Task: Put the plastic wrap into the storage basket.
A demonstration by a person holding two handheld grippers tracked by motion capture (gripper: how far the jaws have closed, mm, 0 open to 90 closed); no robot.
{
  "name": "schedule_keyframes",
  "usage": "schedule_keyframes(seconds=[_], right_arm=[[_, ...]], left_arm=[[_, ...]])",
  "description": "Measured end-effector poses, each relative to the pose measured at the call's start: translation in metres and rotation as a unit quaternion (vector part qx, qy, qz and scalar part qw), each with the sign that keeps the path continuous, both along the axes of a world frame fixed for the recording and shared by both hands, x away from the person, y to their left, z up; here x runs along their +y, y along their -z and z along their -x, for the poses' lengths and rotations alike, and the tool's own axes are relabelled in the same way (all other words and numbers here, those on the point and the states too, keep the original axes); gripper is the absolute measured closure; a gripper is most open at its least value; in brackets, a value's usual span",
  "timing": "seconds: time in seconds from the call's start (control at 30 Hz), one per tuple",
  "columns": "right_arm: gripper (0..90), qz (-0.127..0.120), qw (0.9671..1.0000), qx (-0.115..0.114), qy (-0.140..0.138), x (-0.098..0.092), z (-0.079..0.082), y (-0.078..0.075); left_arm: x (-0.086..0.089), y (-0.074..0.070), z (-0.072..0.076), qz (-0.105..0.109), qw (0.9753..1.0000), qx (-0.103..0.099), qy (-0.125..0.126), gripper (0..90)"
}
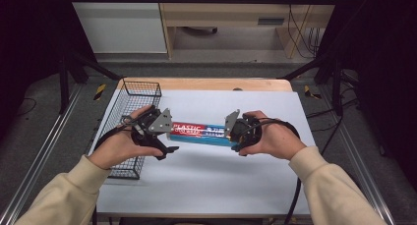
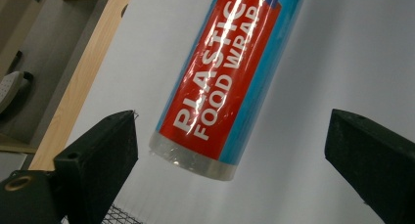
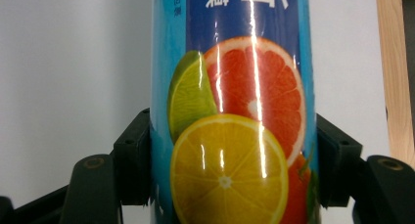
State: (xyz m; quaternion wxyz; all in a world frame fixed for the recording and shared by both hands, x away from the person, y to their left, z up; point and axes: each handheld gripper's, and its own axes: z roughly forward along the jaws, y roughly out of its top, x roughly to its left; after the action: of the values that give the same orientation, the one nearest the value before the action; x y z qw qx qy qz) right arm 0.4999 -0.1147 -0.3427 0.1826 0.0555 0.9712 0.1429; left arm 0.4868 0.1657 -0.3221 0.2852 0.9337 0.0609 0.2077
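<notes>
Between the two grippers, above the white counter (image 1: 206, 181), a roll (image 1: 201, 133) of plastic food wrap is held lengthwise, its long axis running from one hand to the other. At its right end the roll is clamped by the right gripper (image 1: 235, 132): in the right gripper view the black fingers (image 3: 133, 158) are seen pressed against both sides of the roll (image 3: 230, 136), one on each flank, level with the printed orange slice and lime wedge. The wrap is thus gripped across its width, close to that end.

At the left end the roll is not touched. In the left gripper view the fingers (image 2: 98, 158) of the left gripper (image 1: 164, 136) are spread wide, and the clear-taped end of the roll (image 2: 222, 82) is seen lying between them, apart from both, somewhat nearer the finger on the left of that view. The red label reading PLASTIC FOOD WRAP is turned toward that camera.

A wire basket (image 1: 132, 112) is set at the left edge of the counter, just beside and partly under the left hand (image 1: 123, 145). The right hand (image 1: 273, 139) is wrapped around its gripper near the counter's middle.
</notes>
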Motion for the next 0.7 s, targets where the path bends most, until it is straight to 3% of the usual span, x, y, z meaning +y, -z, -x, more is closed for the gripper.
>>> schedule_keyframes(seconds=[0.13, 0.53, 0.7], right_arm=[[32.4, 0.005, 0.9999, -0.006, -0.011, 0.008, -0.002, -0.004], [32.4, 0.022, 0.9984, -0.024, -0.046, 0.025, 0.0, -0.019], [32.4, 0.016, 0.9979, -0.024, -0.057, 0.029, 0.002, -0.024]], left_arm=[[-0.001, -0.003, 0.0, -0.016, 0.9996, -0.018, 0.011, 5.5], [-0.009, -0.001, -0.007, -0.034, 0.9983, -0.017, 0.043, 8.8], [-0.014, -0.002, -0.01, -0.045, 0.9973, -0.01, 0.058, 13.0]])
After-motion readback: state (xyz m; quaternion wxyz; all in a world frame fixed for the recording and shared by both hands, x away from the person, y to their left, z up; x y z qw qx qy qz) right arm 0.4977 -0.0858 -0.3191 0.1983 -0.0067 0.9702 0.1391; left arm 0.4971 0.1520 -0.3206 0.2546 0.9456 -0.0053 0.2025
